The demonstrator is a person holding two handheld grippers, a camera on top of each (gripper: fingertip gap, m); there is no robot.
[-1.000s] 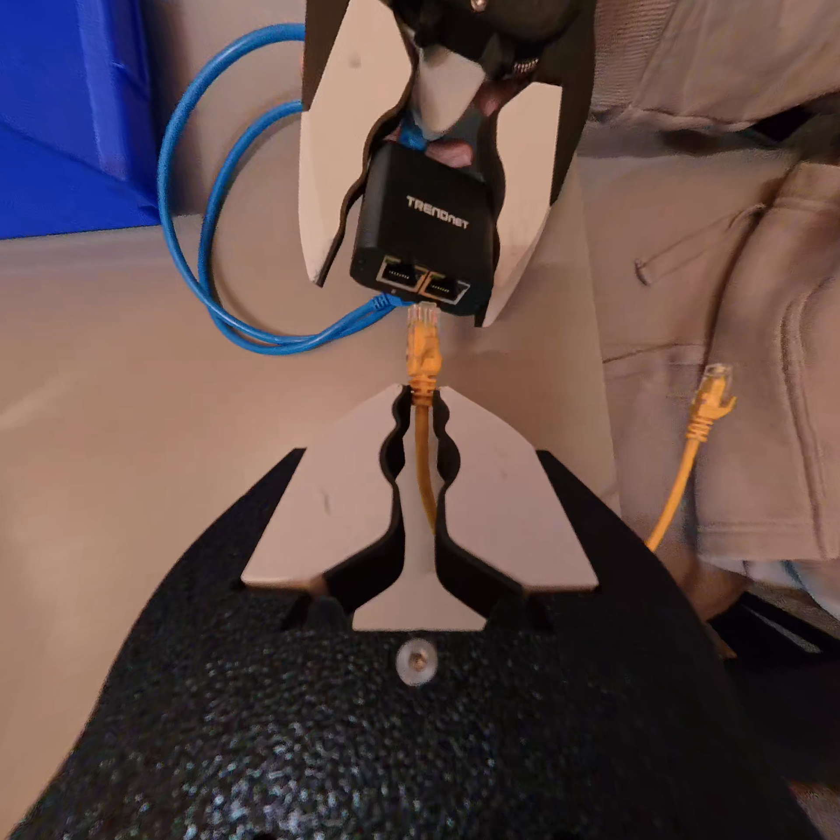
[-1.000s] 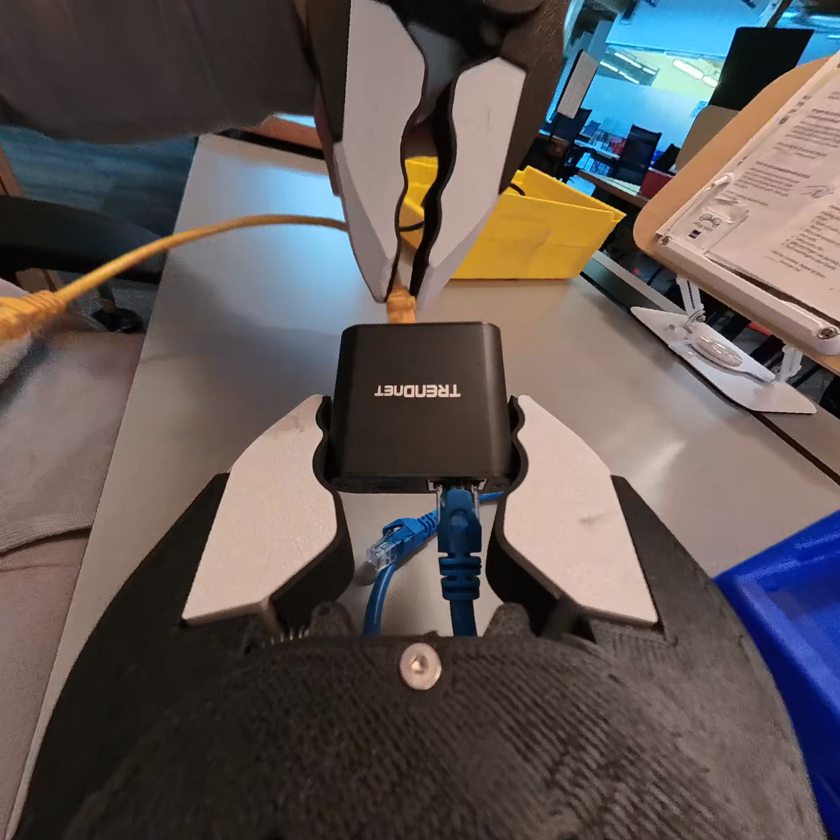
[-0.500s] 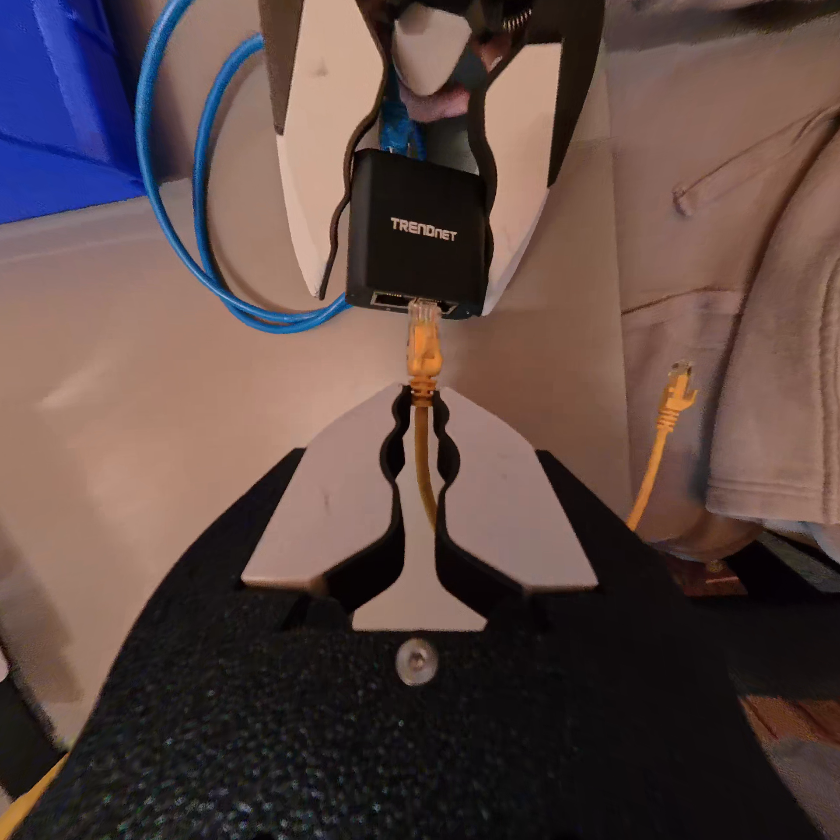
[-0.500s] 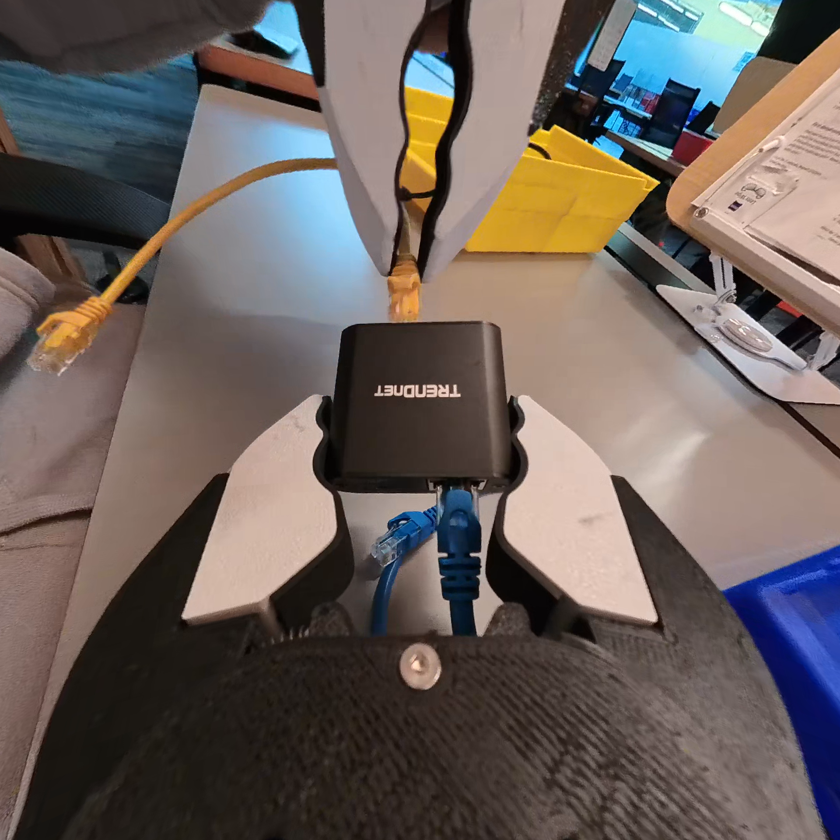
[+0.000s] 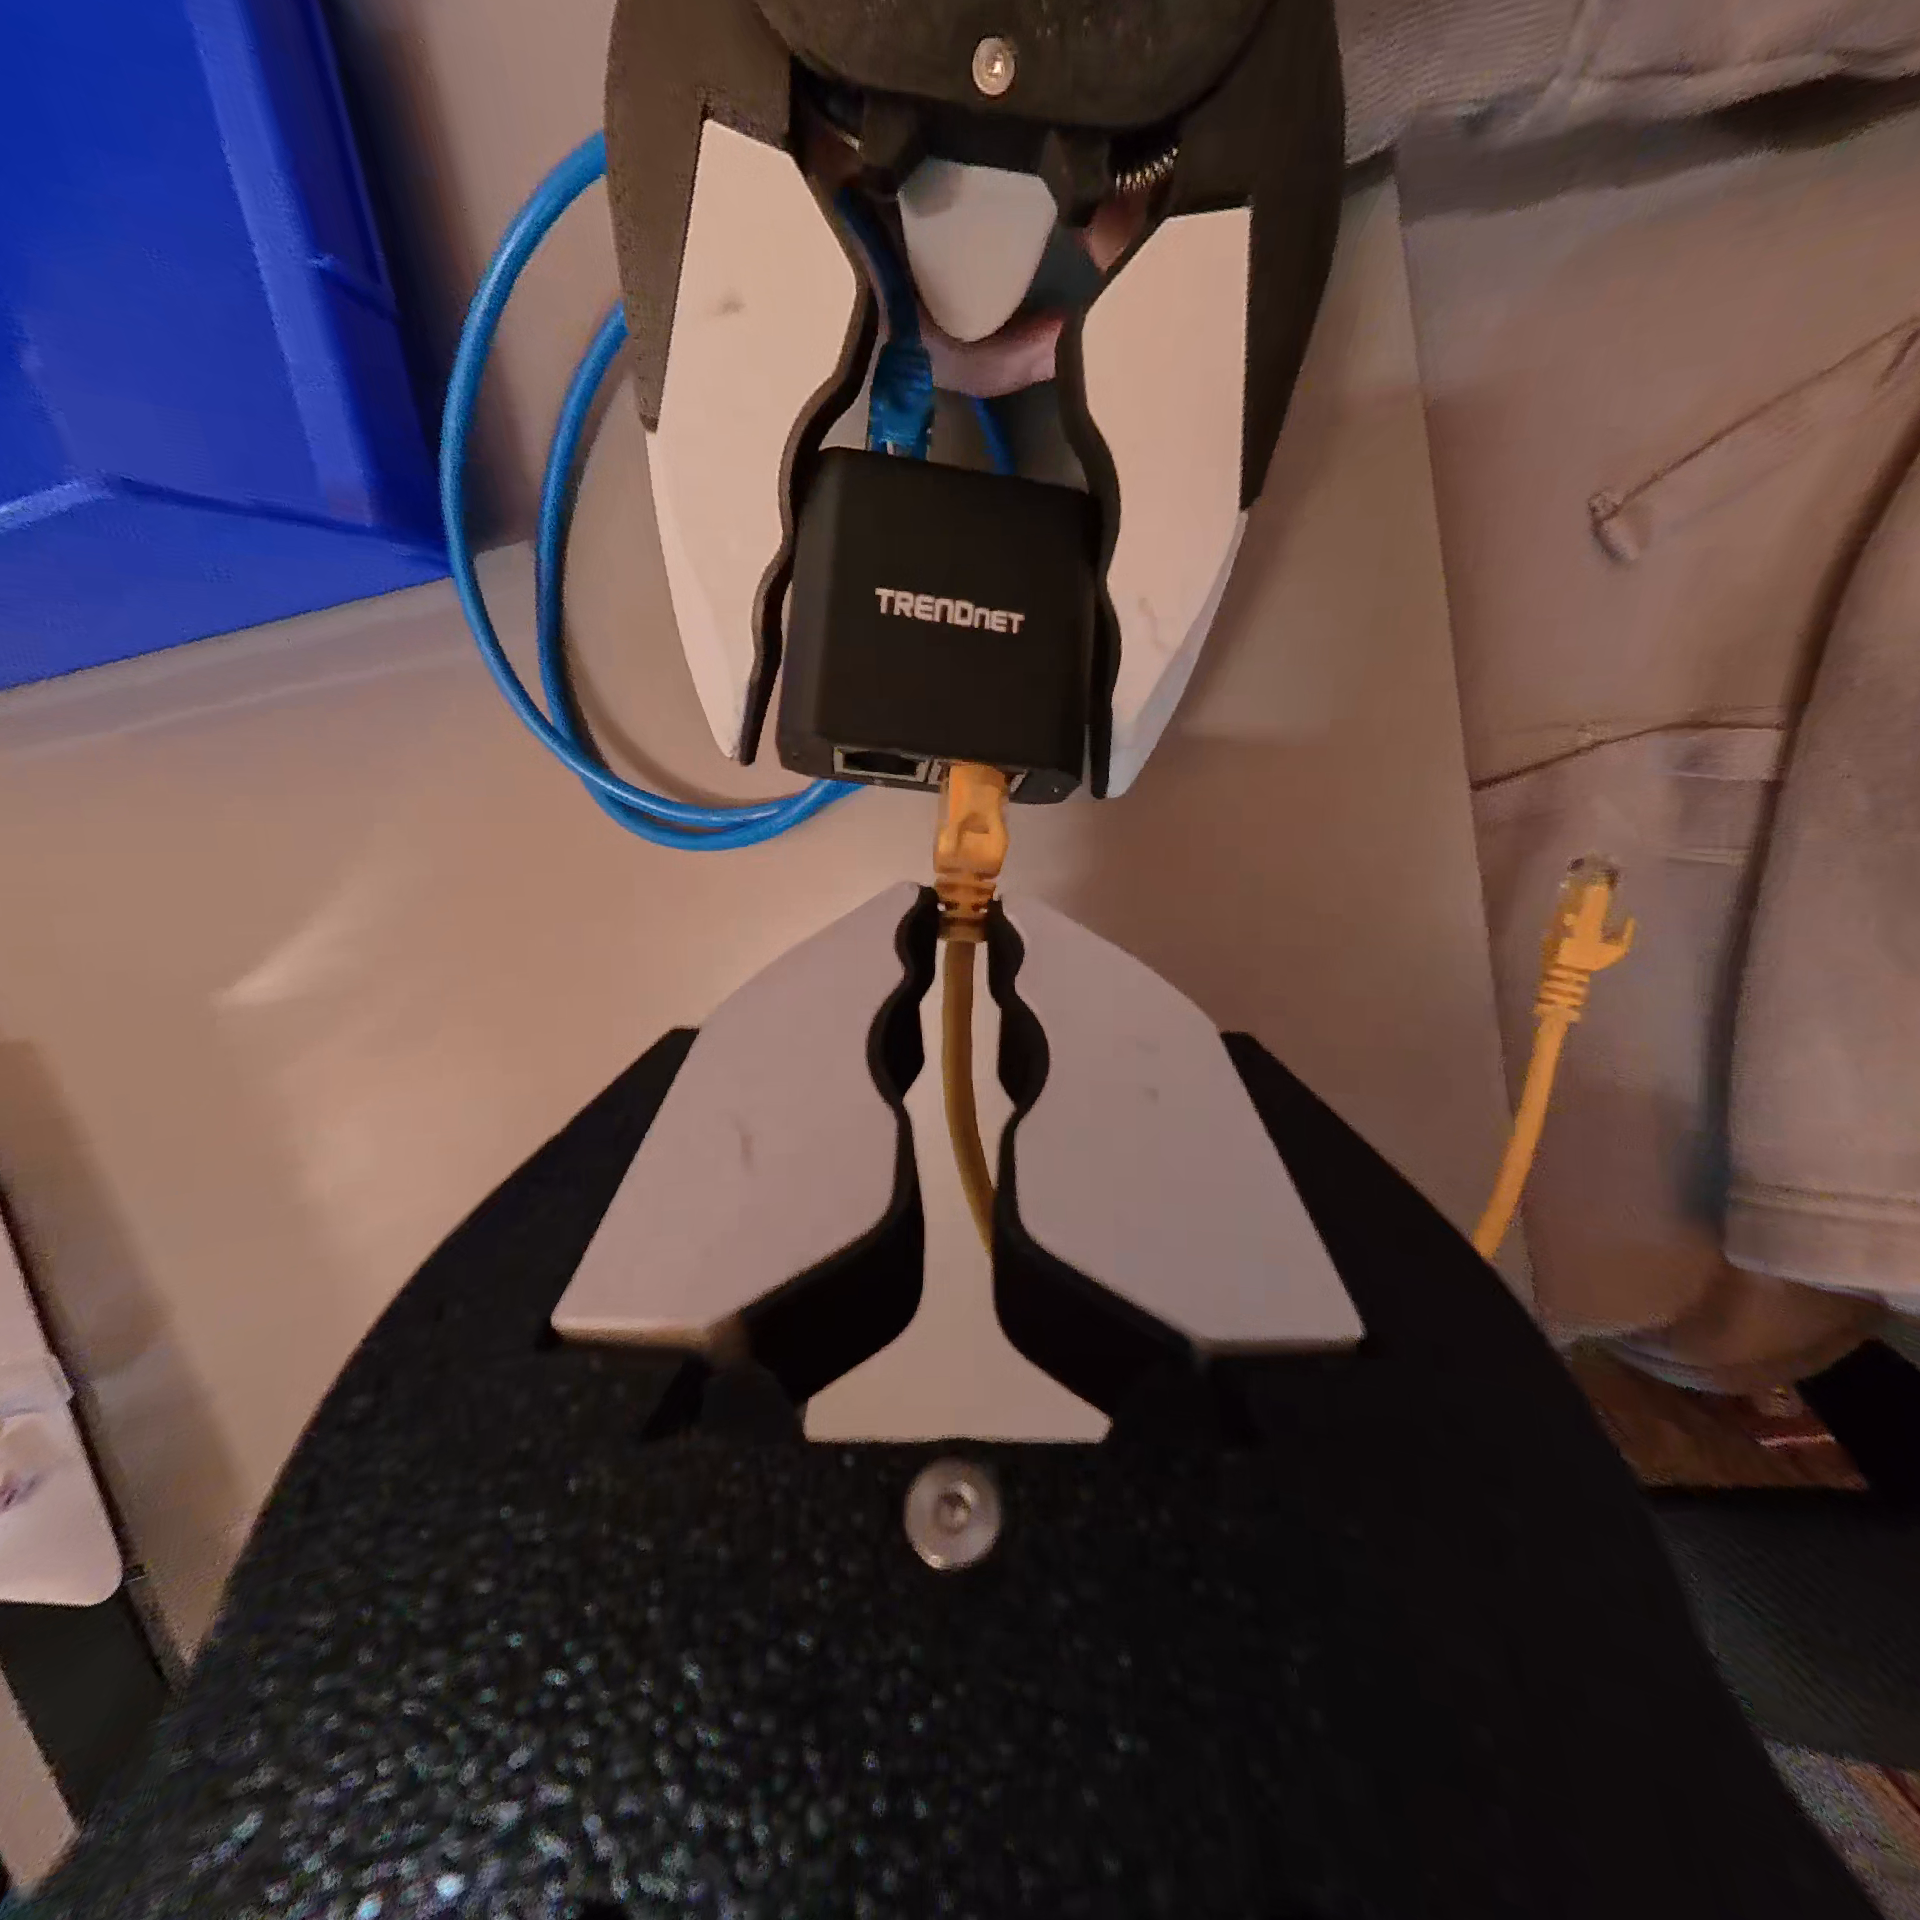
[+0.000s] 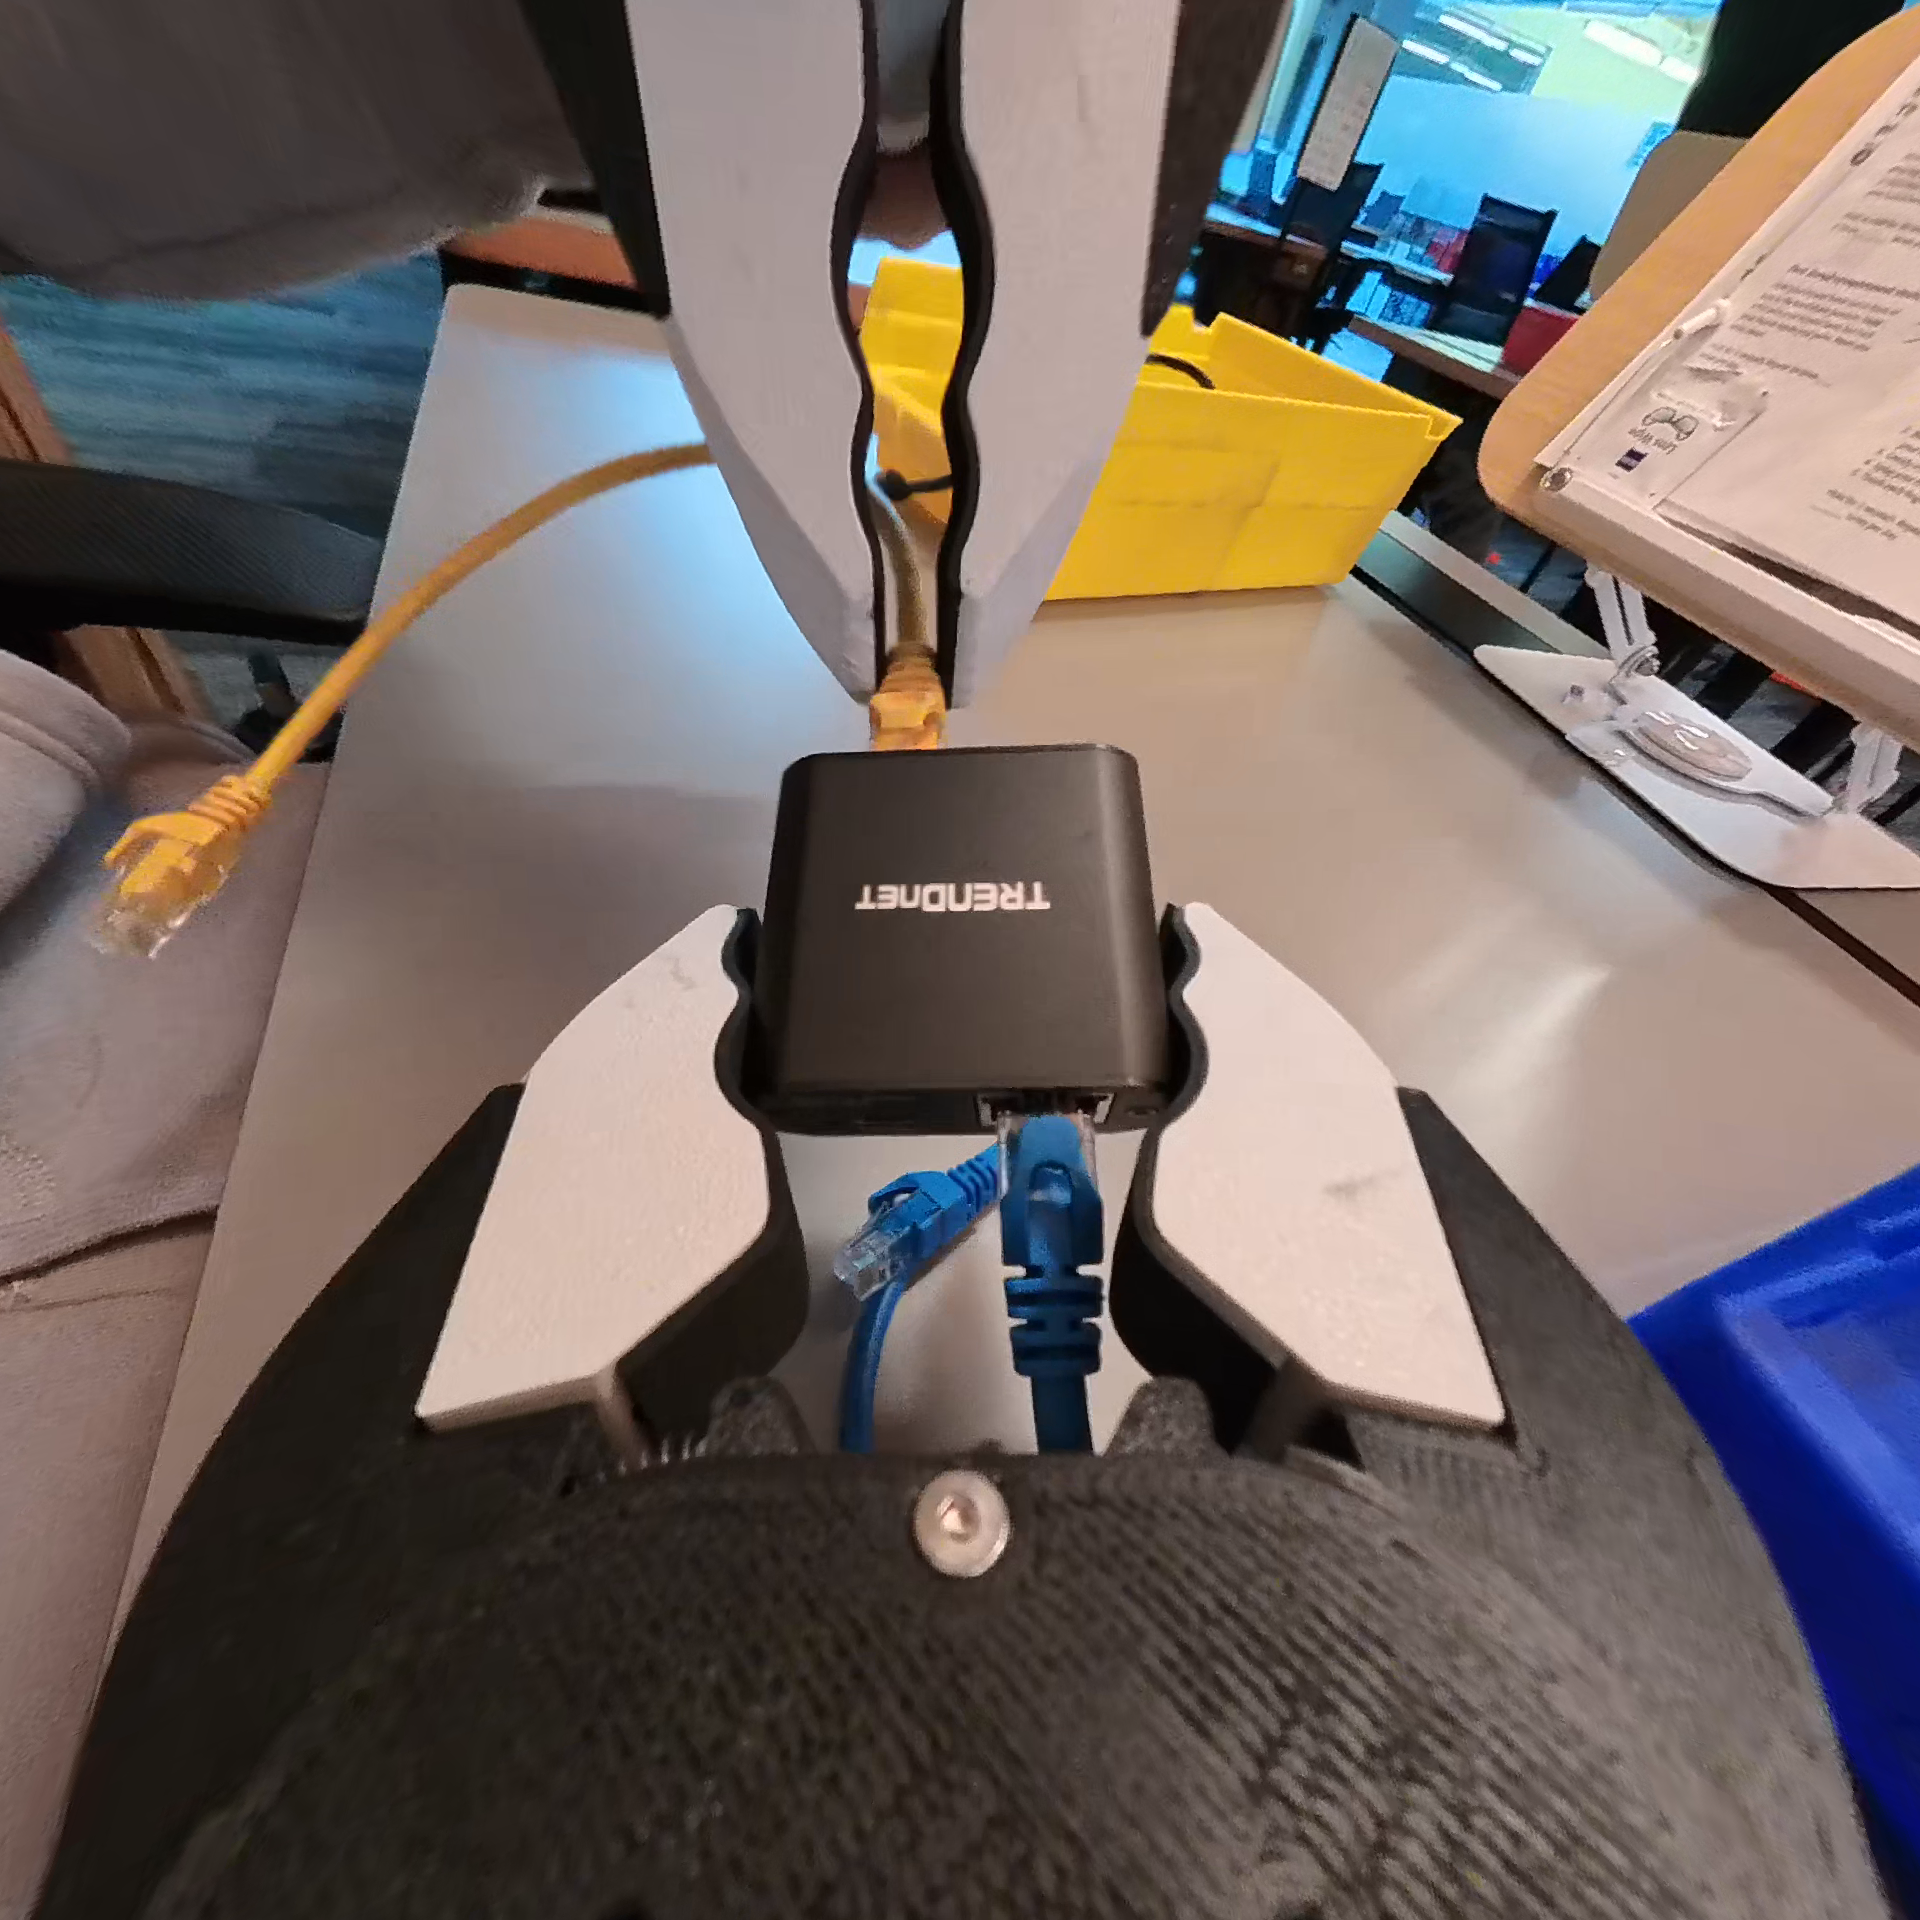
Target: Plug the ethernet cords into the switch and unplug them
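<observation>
Pinching the yellow cord [image 5: 968, 1091], the left tongs [image 5: 961, 914] push its plug [image 5: 971, 831] into the switch [image 6: 961, 925], gripped above the table [image 6: 1351, 852] by the right tongs [image 6: 961, 997]. A blue plug [image 6: 1049, 1205] sits seated; seating this one and all unplugging seem left.

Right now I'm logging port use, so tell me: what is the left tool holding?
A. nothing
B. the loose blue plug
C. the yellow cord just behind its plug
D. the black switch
C: the left tool is shut on the yellow cord, whose plug meets the switch.
</observation>
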